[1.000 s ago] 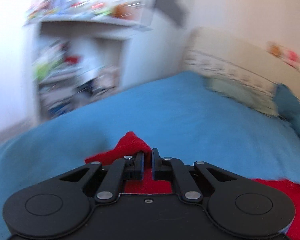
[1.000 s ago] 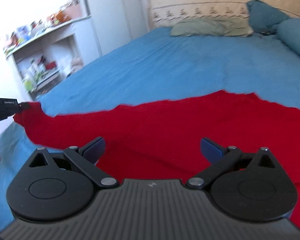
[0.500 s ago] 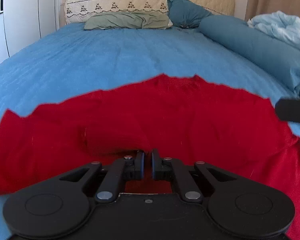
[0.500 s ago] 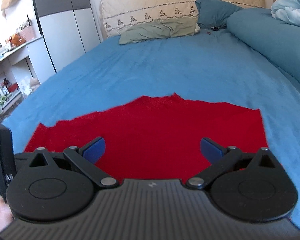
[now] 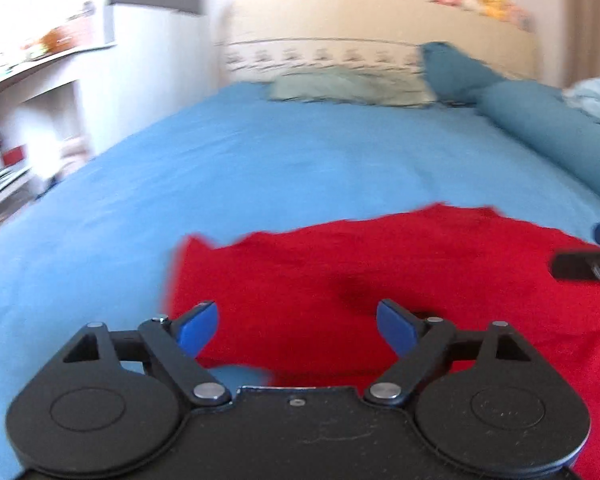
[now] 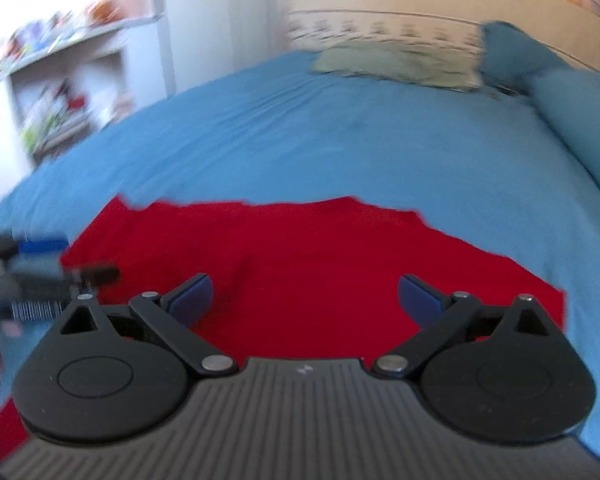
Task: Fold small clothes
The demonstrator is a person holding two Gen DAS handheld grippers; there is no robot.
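Observation:
A red garment [image 5: 380, 268] lies spread on the blue bed [image 5: 260, 168], folded over on its left side. My left gripper [image 5: 296, 326] is open and empty just above the garment's near left part. My right gripper [image 6: 305, 300] is open and empty above the garment [image 6: 300, 264] near its front edge. The right gripper's tip shows at the right edge of the left wrist view [image 5: 588, 264]. The left gripper shows blurred at the left edge of the right wrist view [image 6: 28, 276].
Pillows [image 5: 348, 88] and a beige headboard [image 5: 380, 36] are at the far end of the bed. A long blue bolster [image 5: 548, 132] runs along the right side. White shelves [image 6: 68, 80] with clutter and a wardrobe [image 5: 152, 40] stand to the left.
My left gripper was shut on the red garment, carried its left part over to the right, and has now opened and let go. Both views have swung leftward and are blurred.

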